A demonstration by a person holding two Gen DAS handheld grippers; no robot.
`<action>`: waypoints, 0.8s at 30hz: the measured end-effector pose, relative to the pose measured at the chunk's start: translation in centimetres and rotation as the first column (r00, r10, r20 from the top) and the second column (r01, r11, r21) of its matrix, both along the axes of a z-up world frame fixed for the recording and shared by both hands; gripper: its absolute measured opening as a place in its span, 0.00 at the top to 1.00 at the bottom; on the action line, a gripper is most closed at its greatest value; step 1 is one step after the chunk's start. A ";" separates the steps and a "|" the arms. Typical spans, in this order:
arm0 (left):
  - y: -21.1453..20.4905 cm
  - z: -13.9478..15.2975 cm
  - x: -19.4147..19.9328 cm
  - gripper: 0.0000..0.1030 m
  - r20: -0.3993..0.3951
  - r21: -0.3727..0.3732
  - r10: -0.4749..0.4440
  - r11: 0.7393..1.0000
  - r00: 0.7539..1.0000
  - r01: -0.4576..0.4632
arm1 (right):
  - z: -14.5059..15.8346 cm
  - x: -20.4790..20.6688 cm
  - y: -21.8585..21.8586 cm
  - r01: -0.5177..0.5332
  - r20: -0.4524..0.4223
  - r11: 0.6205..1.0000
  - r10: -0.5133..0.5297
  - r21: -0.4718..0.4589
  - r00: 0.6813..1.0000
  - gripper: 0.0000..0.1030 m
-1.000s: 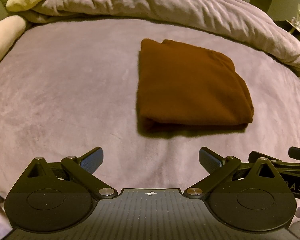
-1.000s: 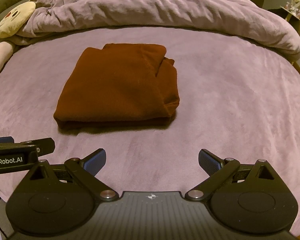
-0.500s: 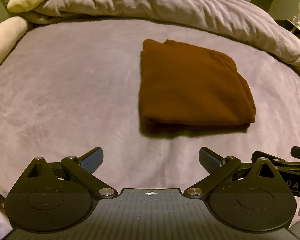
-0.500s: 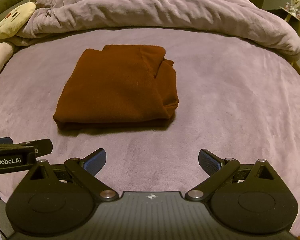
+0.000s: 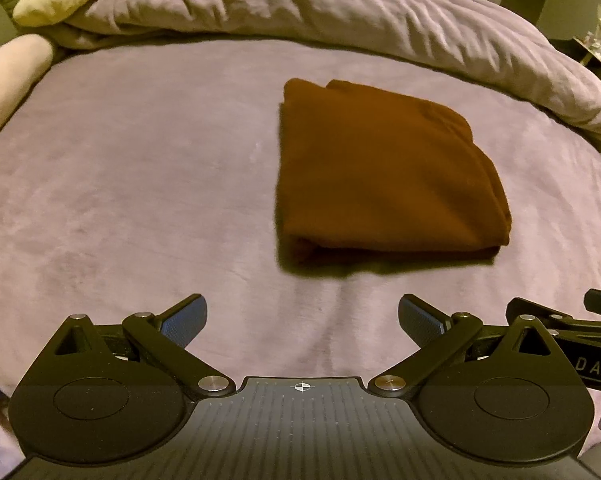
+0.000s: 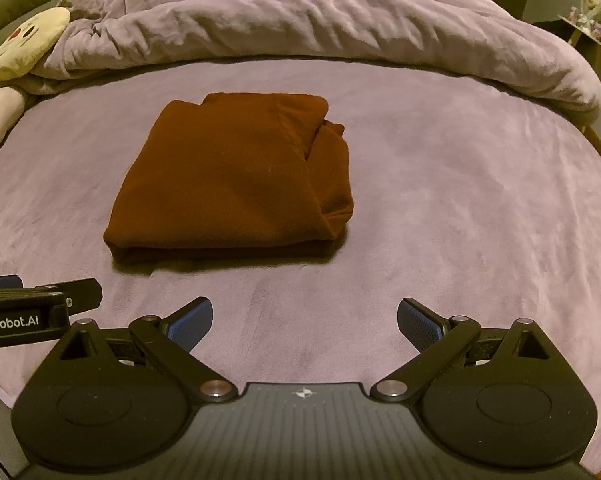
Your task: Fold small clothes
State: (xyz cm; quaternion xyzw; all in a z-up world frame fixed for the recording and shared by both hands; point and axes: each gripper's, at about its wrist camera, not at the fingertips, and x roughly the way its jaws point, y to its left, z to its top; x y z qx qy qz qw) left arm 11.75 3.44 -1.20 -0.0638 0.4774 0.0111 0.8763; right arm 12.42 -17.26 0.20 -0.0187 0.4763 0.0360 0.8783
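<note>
Two hand-held grippers, both spread wide, holding nothing.
Left gripper (image 5: pixel 302 320) and right gripper (image 6: pixel 304 320) hover side by side above the purple bedspread (image 6: pixel 460 200), well short of the folded brown garment (image 6: pixel 236 180), which lies flat mid-bed.

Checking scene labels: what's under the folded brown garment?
The folded brown garment lies flat on the purple bed cover; only cover shows around its edges. Whatever is directly beneath or between its layers is hidden. Both grippers hang open, clear of it.
</note>
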 end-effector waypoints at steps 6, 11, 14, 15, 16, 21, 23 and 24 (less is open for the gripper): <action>-0.2 0.0 -0.1 0.00 0.004 0.006 0.002 1.000 1.000 -0.002 | 0.1 0.1 -0.4 0.022 0.003 1.000 -0.022 0.012 1.000 0.04; -0.3 0.0 -0.1 0.00 0.006 0.013 0.001 1.000 1.000 -0.001 | 0.1 0.2 -0.8 0.033 0.003 0.999 -0.033 0.031 0.999 0.04; -0.4 0.0 -0.1 0.00 0.007 0.020 0.000 1.000 1.000 0.000 | 0.1 0.1 -0.7 0.027 0.008 0.999 -0.027 0.030 1.000 0.04; -0.4 0.0 -0.1 0.00 0.008 0.019 0.001 1.000 1.000 -0.001 | 0.1 0.0 -0.7 0.024 0.010 0.999 -0.024 0.033 1.000 0.04; -0.4 0.0 -0.1 0.00 0.009 0.017 0.002 1.000 1.000 -0.002 | 0.1 -0.1 -0.6 0.019 0.012 0.999 -0.020 0.035 1.000 0.04; -0.2 0.0 -0.1 0.00 0.009 0.016 0.005 1.000 1.000 -0.005 | 0.2 -0.2 -0.3 0.002 0.020 1.000 -0.003 0.028 1.000 0.04; -0.1 -0.1 -0.1 0.00 0.007 0.015 0.006 1.000 1.000 -0.007 | 0.2 -0.3 -0.2 0.001 0.020 1.000 -0.001 0.029 1.000 0.04; 0.0 -0.1 -0.1 0.00 0.007 0.014 0.006 1.000 1.000 -0.007 | 0.1 -0.3 -0.2 0.000 0.019 1.000 -0.001 0.029 1.000 0.04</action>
